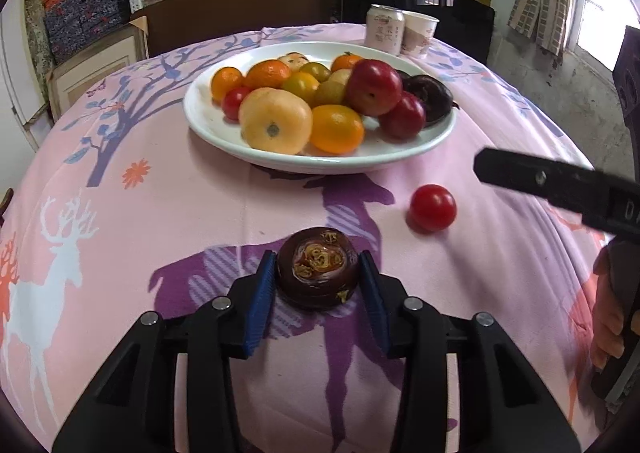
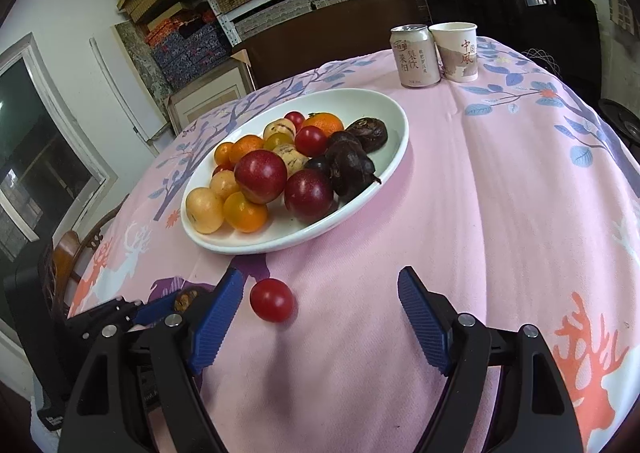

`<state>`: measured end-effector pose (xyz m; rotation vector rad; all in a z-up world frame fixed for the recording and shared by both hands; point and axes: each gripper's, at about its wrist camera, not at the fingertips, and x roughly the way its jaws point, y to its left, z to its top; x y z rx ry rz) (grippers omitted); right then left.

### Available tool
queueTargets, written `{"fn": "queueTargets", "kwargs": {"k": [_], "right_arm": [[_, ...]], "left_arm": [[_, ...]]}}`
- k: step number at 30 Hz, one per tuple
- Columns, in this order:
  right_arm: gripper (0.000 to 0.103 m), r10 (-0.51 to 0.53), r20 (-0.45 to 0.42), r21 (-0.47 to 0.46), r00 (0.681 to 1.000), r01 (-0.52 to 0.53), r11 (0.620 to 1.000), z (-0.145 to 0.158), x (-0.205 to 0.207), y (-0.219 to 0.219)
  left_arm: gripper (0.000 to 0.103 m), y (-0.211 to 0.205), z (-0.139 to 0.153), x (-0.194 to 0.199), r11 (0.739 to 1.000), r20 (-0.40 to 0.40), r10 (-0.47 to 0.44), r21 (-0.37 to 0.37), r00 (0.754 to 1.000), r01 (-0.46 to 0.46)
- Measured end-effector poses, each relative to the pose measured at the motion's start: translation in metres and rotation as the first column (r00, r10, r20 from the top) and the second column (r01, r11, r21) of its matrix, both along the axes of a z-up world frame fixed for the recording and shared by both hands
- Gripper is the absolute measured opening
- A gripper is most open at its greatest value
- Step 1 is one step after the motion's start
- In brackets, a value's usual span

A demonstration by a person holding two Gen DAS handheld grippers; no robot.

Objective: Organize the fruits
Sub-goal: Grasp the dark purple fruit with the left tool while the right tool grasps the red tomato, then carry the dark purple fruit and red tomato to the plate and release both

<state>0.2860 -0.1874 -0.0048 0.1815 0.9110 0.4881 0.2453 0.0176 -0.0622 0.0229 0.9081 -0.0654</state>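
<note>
**Dark fruit in left jaws, red one loose by the right**

Left hand-held gripper [image 1: 319,269] — blue pads set against both sides of the dark fruit [image 1: 318,267], which sits on the pink cloth [image 1: 160,213] of the table, near edge, in front of the plate. The grip looks closed on it.

Plate [image 1: 224,133] — white, mid-table, heaped with fruit: oranges, yellow and red rounds, dark ones at its right side.

Red fruit [image 2: 272,300] — alone on the cloth, between plate and right gripper, just beside that gripper's left pad but not touching it.

Right hand-held gripper [image 2: 320,295] — jaws wide apart, nothing held.

Far right edge of the table: can [image 2: 414,55] and paper cup [image 2: 456,51], side by side.
</note>
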Motion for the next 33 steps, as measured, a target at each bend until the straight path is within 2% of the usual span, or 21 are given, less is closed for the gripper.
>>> {"fn": "queueTargets", "kwargs": {"k": [5,9,13,22,24,27,33], "right_arm": [[0.081,0.054,0.034,-0.099,0.998,-0.051,0.994,-0.004,-0.009,0.022],[0.081,0.089,0.066,-0.170,0.994,-0.077,0.982,-0.007,-0.015,0.035],[0.080,0.108,0.057,-0.206,0.993,-0.094,0.974,-0.014,-0.014,0.043],[0.060,0.123,0.040,-0.191,0.992,-0.113,0.975,-0.016,-0.010,0.047],[0.041,0.135,0.032,-0.185,0.990,-0.127,0.975,-0.017,-0.009,0.049],[0.030,0.157,0.023,-0.181,0.987,-0.151,0.972,-0.018,-0.010,0.052],[0.029,0.159,0.051,-0.157,0.986,-0.150,0.976,-0.010,-0.017,0.048]], "left_arm": [[0.041,0.015,0.002,0.002,0.999,0.001,0.055,-0.003,0.999,-0.055],[0.041,0.016,0.001,0.002,0.998,-0.001,0.055,0.000,0.998,-0.055],[0.041,0.012,0.000,0.001,0.999,0.000,0.050,0.019,0.999,-0.050],[0.041,0.011,-0.001,0.002,0.999,-0.004,0.046,0.028,0.999,-0.046],[0.041,0.010,-0.002,0.001,0.998,-0.004,0.046,0.033,0.999,-0.045],[0.041,0.009,-0.002,0.001,0.998,-0.004,0.044,0.038,0.999,-0.044],[0.041,0.009,0.003,-0.002,0.999,0.023,0.040,0.027,0.999,-0.041]]}}
